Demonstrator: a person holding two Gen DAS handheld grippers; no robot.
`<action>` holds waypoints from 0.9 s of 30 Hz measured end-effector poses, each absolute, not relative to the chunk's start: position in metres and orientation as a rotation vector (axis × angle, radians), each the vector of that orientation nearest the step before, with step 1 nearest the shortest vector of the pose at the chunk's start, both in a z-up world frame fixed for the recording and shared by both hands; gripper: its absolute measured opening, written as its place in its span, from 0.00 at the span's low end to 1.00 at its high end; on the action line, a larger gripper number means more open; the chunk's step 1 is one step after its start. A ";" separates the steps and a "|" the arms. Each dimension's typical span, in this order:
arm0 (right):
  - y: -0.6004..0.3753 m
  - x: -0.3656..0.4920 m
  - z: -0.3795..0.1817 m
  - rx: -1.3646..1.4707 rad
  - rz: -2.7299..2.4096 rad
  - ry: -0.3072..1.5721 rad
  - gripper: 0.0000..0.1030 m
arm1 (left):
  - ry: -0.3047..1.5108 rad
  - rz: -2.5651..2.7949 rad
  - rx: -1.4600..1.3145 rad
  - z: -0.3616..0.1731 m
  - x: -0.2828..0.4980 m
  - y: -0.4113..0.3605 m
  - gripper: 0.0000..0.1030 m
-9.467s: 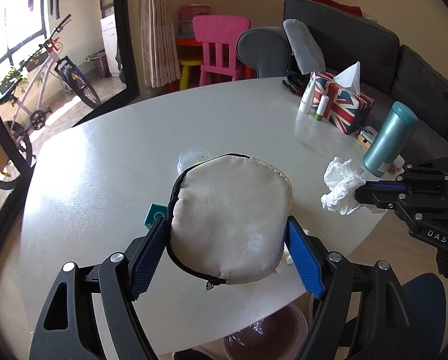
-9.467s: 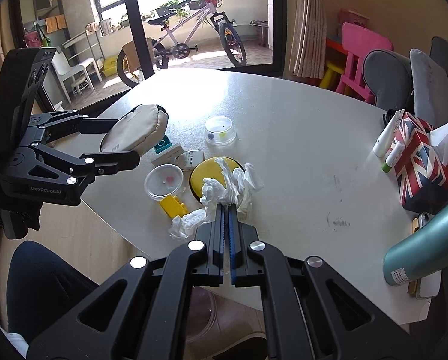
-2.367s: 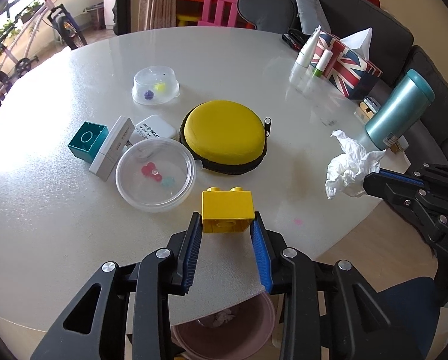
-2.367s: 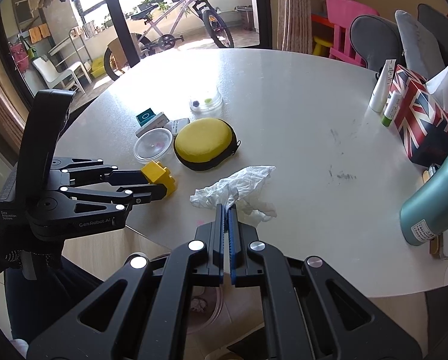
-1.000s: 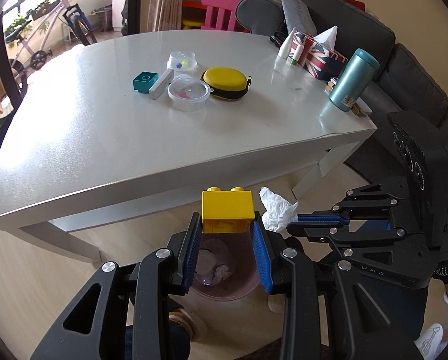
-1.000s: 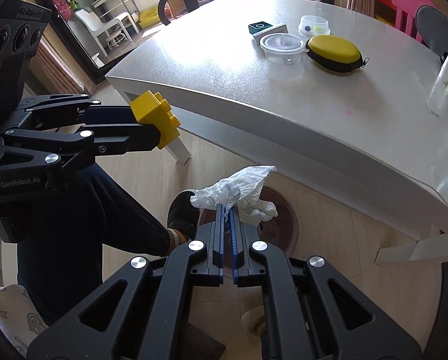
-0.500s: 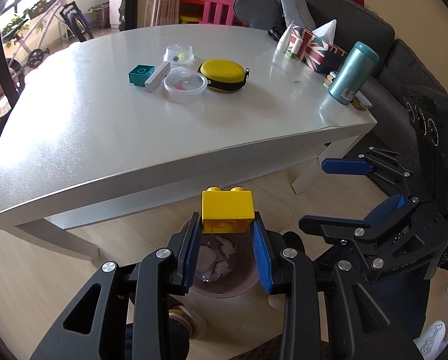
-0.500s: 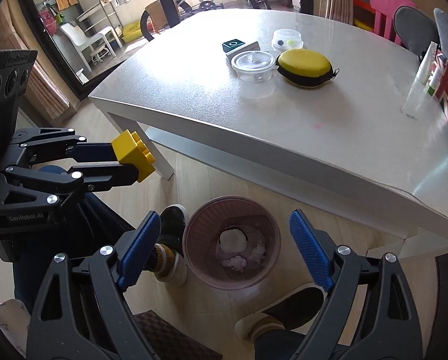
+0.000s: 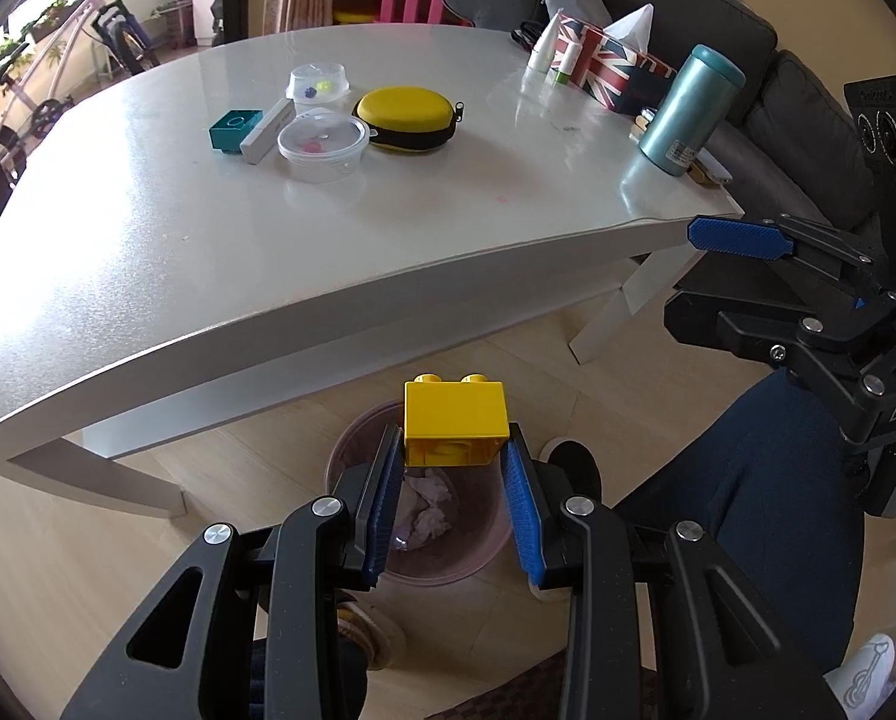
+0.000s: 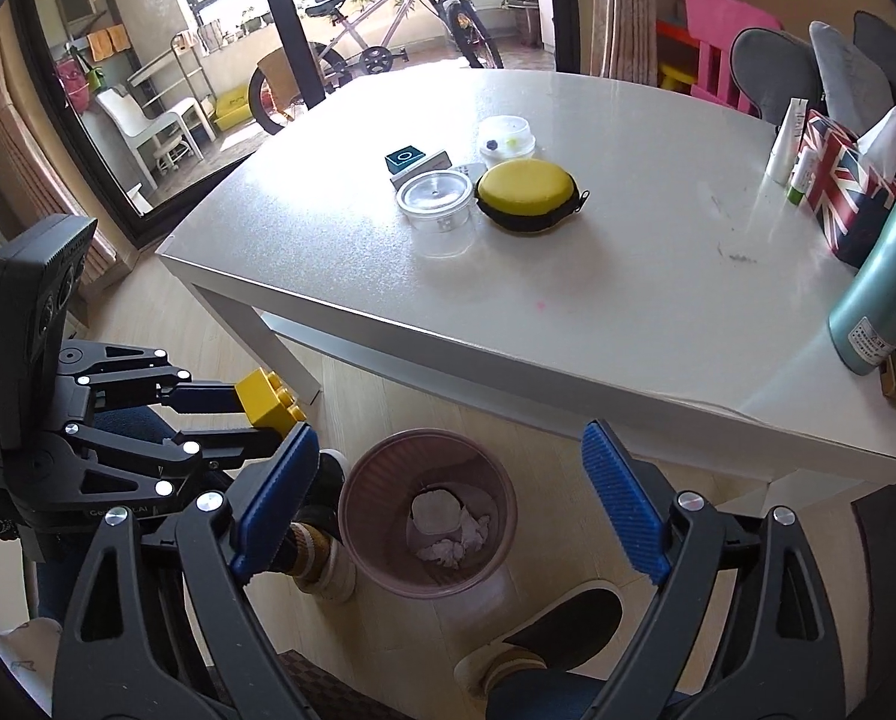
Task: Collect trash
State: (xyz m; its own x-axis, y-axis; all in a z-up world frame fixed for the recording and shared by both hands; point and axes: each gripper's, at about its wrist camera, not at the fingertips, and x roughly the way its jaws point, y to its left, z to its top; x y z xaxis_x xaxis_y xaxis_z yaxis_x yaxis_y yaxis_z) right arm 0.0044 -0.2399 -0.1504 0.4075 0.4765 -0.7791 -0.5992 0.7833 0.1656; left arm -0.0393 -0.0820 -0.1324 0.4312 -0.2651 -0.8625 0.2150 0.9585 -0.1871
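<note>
Yellow brick (image 9: pixel 454 423) in left gripper (image 9: pixel 455 489) (above pink bin (image 10: pixel 361 480)); right gripper (image 10: pixel 448 501) agape

A home living room: a grey sofa (image 9: pixel 718 18) with cushions runs behind the far edge of a white table (image 9: pixel 148 228), and a pink child's chair (image 10: pixel 721 36) stands beside curtains. A glass door opens onto a balcony with a bicycle (image 10: pixel 382 36), potted plants and hanging laundry
</note>
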 end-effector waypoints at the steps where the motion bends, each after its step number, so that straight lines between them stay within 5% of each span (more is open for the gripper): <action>1: -0.242 0.005 -0.149 -0.146 0.679 0.927 0.86 | 1.084 -0.302 -0.047 -0.132 -0.039 -0.083 0.33; 3: -0.245 0.005 -0.148 -0.141 0.675 0.922 0.86 | 1.077 -0.301 -0.039 -0.131 -0.038 -0.086 0.47; 5: -0.248 0.006 -0.146 -0.135 0.672 0.917 0.86 | 1.046 -0.290 -0.032 -0.127 -0.038 -0.088 0.94; 27: -0.250 0.012 -0.138 -0.125 0.667 0.891 0.90 | 0.978 -0.193 -0.051 -0.102 -0.028 -0.064 0.94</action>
